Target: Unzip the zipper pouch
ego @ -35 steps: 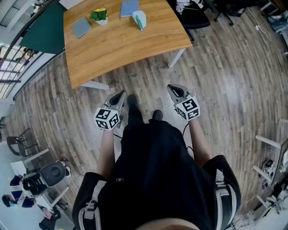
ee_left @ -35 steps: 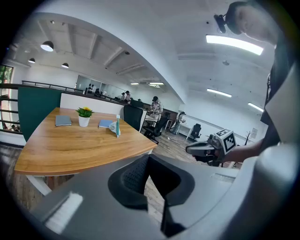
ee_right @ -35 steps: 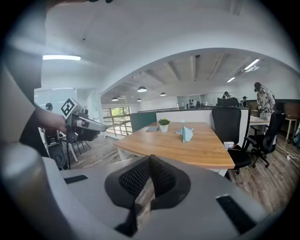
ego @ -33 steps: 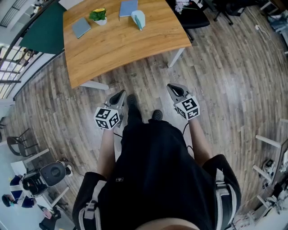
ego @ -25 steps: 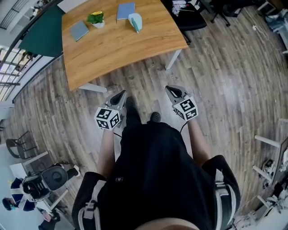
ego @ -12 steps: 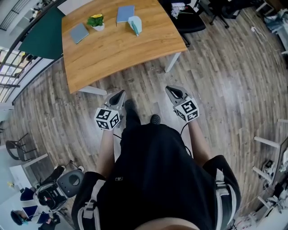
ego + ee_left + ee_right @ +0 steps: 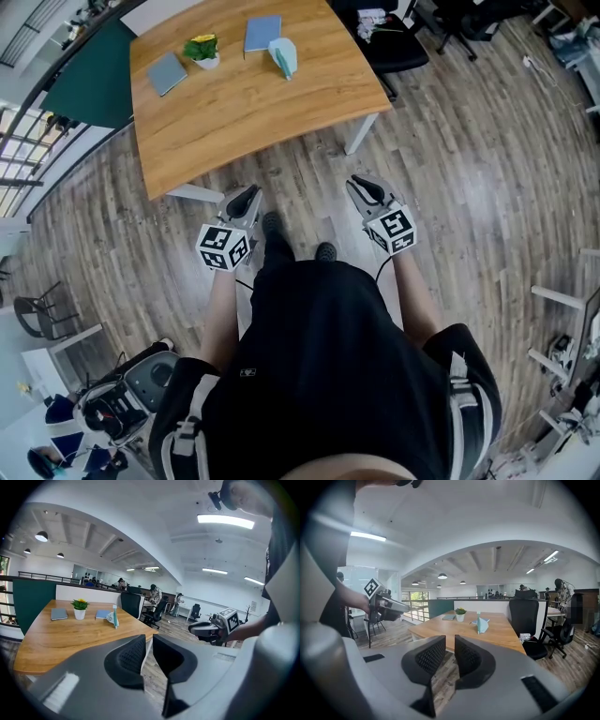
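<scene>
Left gripper (image 7: 246, 196) and right gripper (image 7: 362, 186), jaws having just opened slightly with nothing between them, were held well short of the light-blue zipper pouch (image 7: 283, 56) on the table's (image 7: 246, 108) far side; unzipping had not begun.

In the middle of the head view, the left forearm (image 7: 221, 302) and right forearm (image 7: 413, 292) extend forward, holding the left gripper (image 7: 247, 197) and right gripper (image 7: 363, 187) tilted slightly downward, each with jaws just opened to a narrow gap and nothing between them.
</scene>
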`<state>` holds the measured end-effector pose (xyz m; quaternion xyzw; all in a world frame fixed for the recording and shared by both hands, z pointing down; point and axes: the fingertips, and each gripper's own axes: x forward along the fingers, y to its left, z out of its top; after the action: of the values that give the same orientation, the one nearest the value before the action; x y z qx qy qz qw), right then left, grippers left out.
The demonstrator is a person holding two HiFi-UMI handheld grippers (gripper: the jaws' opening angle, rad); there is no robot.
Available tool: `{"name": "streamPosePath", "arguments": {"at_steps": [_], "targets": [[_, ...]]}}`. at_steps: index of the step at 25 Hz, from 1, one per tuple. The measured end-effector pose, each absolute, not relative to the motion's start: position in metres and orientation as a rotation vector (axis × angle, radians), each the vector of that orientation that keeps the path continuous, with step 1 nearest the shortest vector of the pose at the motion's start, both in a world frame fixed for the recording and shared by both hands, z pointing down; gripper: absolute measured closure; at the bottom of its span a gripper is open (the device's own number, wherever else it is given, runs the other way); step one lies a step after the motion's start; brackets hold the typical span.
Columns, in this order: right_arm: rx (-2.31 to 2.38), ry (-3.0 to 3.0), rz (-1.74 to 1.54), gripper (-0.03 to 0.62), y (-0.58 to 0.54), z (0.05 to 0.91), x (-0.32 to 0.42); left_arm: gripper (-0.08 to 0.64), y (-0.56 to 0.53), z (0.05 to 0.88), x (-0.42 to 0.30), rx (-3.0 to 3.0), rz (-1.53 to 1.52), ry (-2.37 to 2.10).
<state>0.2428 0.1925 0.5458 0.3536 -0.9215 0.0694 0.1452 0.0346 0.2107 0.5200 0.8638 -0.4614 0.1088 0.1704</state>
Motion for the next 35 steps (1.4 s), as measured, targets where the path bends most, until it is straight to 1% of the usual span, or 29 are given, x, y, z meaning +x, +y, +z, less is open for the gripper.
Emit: {"name": "streamPosePath", "arguments": {"at_steps": [5,9,12,16,26,35], "targets": [[1.033,-2.664,0.184,0.474,0.187,0.543,0.241,0.483,0.208,0.518,0.029,2.449,0.294,-1.319],[1.051,-2.67,0.183,0.388,0.186,0.541,0.241,0.434,0.209,0.519,0.023,2.422,0.259,-1.335],[1.071,-2.668,0.189,0.362,0.187,0.542,0.242,0.405,0.21,0.518,0.02,2.422,0.258,-1.335],[1.078,-2.663,0.207,0.356,0.188,0.545,0.245,0.383,0.209,0.519,0.021,2.422,0.263,-1.334],[1.106,-2.63,0.223,0.357,0.178,0.549,0.242,0.383,0.19,0.523,0.018,2.444,0.27,-1.296],[1.147,-2.593,0.229,0.36,0.142,0.547,0.219,0.383,0.15,0.526,-0.008,2.445,0.269,-1.24]]}}
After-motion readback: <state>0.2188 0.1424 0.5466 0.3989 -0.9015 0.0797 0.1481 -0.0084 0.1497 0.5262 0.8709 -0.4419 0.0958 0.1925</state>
